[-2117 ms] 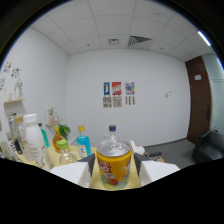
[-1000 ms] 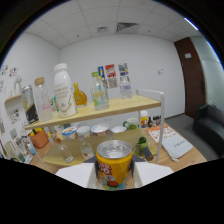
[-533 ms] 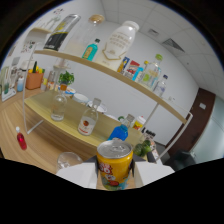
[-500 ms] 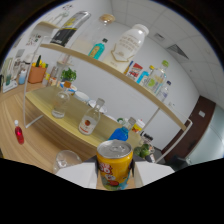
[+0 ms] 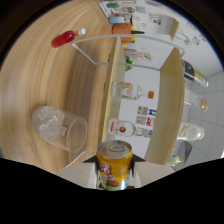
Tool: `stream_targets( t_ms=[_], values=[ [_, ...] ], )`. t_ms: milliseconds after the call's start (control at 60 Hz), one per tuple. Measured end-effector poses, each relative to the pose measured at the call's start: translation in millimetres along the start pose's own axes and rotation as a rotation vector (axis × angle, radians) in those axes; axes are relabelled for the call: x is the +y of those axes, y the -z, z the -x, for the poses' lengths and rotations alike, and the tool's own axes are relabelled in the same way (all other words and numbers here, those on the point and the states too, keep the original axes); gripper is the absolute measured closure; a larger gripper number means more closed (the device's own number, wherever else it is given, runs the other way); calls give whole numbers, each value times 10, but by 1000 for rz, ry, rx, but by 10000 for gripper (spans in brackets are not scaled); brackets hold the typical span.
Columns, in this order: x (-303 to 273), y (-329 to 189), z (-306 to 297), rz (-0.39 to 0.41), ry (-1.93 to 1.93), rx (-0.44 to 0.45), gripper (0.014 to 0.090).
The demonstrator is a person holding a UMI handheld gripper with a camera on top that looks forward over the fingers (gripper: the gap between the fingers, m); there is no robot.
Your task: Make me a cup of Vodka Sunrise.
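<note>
While the view is rolled hard onto its side, the gripper (image 5: 115, 172) has its jaws clamped on a yellow can (image 5: 115, 164), one white finger pressed to each flank and the silver pull-tab top showing clear above them. Just beside the can, nearly touching its rim, a clear glass (image 5: 59, 129) holding ice stands on the wooden table (image 5: 55, 80). Beyond the can rises a two-tier wooden shelf (image 5: 113, 85) in a white frame; on its lower board a clear bottle with a red label (image 5: 126, 128) stands nearest the can, with another clear bottle (image 5: 131, 90) farther along. The upper board carries more bottles, too small to tell apart. Well apart from the can, past the shelf's far end, a small red bottle with a white cap (image 5: 65, 38) stands alone on the table. Between that bottle and the glass the tabletop shows as bare wood, running along the front edge of the shelf.
</note>
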State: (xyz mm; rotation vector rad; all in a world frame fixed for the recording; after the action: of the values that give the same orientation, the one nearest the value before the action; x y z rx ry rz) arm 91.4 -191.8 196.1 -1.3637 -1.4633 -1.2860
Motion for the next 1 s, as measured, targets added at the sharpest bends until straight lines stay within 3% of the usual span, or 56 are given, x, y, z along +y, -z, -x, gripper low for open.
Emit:
stream_targets(
  t_ms=[250,517,850,1000],
  values=[
    [-118,-20,20,-6,294,21,538],
    [-133,82,-122,-34,185,36,536],
    [256,657,-1117,-227,-992,119,529],
    [854,715,-1153,-237,-1403,115,530]
  ],
)
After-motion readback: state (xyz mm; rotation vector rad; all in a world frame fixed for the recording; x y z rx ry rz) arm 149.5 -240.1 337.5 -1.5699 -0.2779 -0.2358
